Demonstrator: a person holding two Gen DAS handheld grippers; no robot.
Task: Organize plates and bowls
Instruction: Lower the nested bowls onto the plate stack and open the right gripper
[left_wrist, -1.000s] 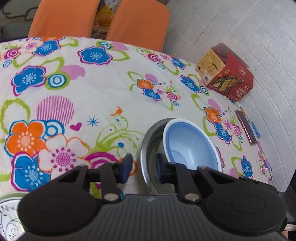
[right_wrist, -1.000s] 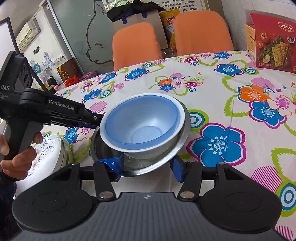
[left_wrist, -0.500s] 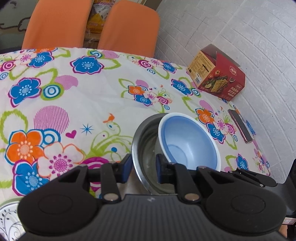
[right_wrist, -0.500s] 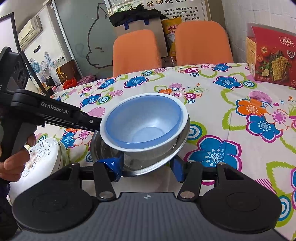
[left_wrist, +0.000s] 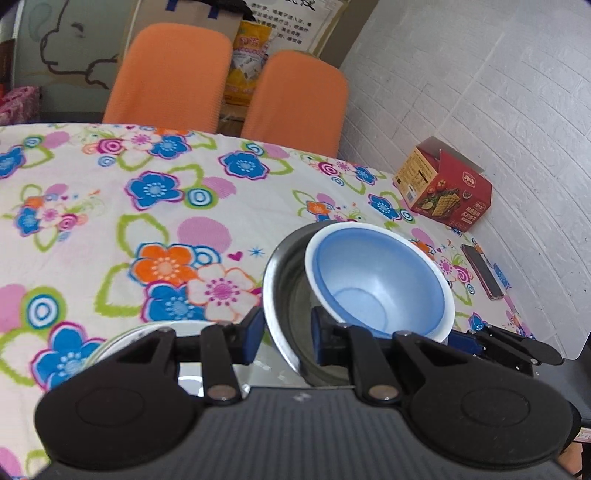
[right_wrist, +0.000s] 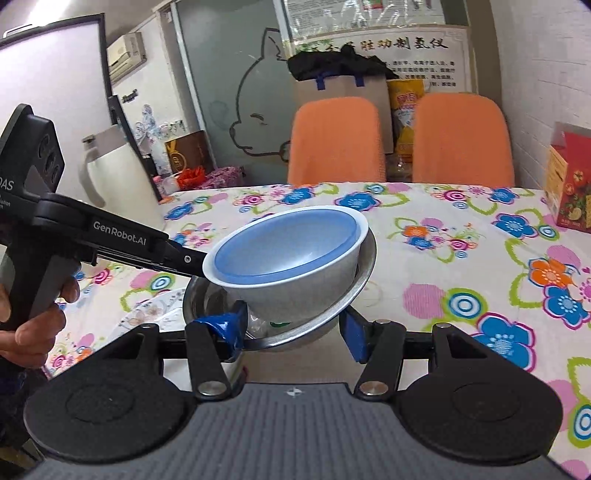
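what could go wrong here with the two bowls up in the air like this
1. The blue bowl sits tilted and off-centre inside the metal bowl; more tilt and it may slide out.
2. The left gripper pinches only the metal bowl's rim, while the right gripper has just one finger against it, so it could slip or swing.
3. A patterned plate lies below and could get hit.

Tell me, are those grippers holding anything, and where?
The left gripper pinches the metal bowl's rim. A blue bowl sits tilted inside. The right gripper straddles the rim opposite, seemingly not clamped.
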